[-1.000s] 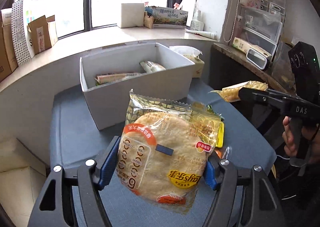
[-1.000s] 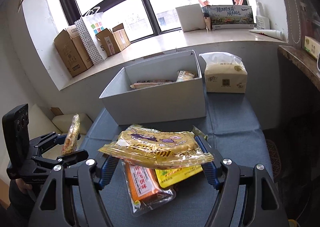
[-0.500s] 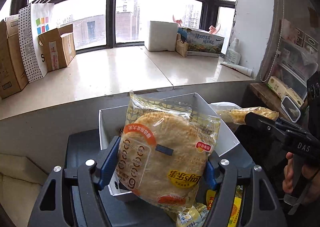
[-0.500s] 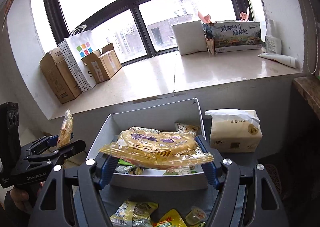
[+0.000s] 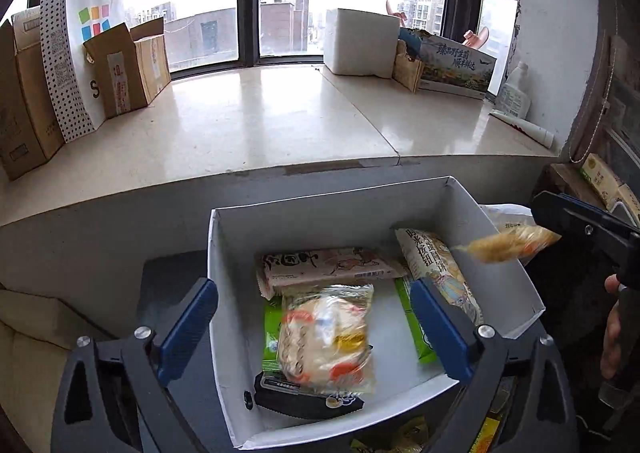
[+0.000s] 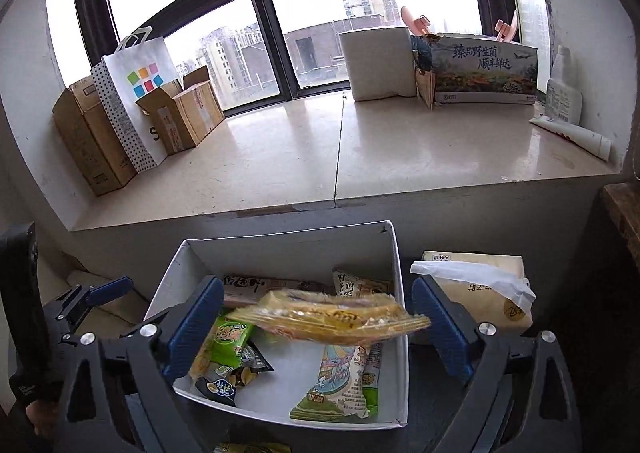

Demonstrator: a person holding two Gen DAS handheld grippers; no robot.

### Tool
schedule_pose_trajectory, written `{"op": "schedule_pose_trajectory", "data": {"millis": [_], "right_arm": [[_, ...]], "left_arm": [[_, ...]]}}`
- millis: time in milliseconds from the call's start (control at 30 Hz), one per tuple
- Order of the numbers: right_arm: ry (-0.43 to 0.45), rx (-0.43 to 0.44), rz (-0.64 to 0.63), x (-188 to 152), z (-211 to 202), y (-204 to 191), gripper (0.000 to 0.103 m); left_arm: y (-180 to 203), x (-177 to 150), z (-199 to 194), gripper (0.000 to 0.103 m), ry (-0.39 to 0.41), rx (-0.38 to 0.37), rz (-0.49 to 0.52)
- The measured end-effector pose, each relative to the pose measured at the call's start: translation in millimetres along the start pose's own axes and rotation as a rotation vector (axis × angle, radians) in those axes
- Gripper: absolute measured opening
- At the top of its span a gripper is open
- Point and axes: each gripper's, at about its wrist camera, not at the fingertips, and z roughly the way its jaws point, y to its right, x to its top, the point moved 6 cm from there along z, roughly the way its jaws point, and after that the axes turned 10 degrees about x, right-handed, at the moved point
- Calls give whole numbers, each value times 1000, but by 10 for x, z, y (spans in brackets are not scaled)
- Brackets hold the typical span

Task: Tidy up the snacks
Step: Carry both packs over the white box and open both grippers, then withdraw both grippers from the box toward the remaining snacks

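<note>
A white box (image 5: 224,293) sits below the windowsill and holds several snack packs. My left gripper (image 5: 314,327) is open above it; the round rice-cracker pack (image 5: 326,345) lies blurred in the box, free of the pads. My right gripper (image 6: 318,323) is open over the same box (image 6: 396,373); the flat yellow snack pack (image 6: 332,319) is blurred between its spread pads, apart from both. That pack (image 5: 506,247) also shows in the left wrist view beside the right gripper. Green packs (image 6: 226,339) lie inside.
A tissue pack (image 6: 480,293) stands right of the box. The windowsill (image 5: 260,125) carries cardboard boxes (image 5: 124,69), a dotted paper bag (image 5: 76,53) and a white block (image 5: 360,41). More snack packs (image 5: 404,437) lie on the table in front of the box.
Both grippers moved forward over the box and opened. The rice-cracker pack dropped from the left gripper into the box; the yellow pack has come free of the right gripper's pads.
</note>
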Motion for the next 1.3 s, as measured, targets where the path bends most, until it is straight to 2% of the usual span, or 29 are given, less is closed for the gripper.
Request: {"op": "schedule_pose_trajectory", "data": {"millis": [100,200,500,700,767,933,1033,1167,1300], "right_arm": [[5,-1,20,-53,4,29,103],[-2,0,6,-112,1,10,103],[14,17,-28,-245,-264,-84,103],[51,45,-54,-354,-635,-173,103],[65,62,-69,-447,-799,-205,103],[92,128,-99,-872,-1213,-304,103],[93,143,-110,-1237,-1356,-365,103],[50,177,-36,-1709,-1351,-405,103],[-9,189,2,-2127,-1164,-505,103]], "left_arm": [[-5,-87,-25,99,11,19,40],[14,-146,-83,99,17,6,55],[-93,-269,-271,99,-5,-34,3],[-174,-481,-670,99,31,-6,17],[-163,-610,-913,100,76,7,50],[-122,-1077,-1453,103,140,-18,60],[-54,-1422,-1611,103,140,-48,46],[64,-1872,-1691,103,110,-55,12],[163,-2219,-1737,103,103,-65,6]]}}
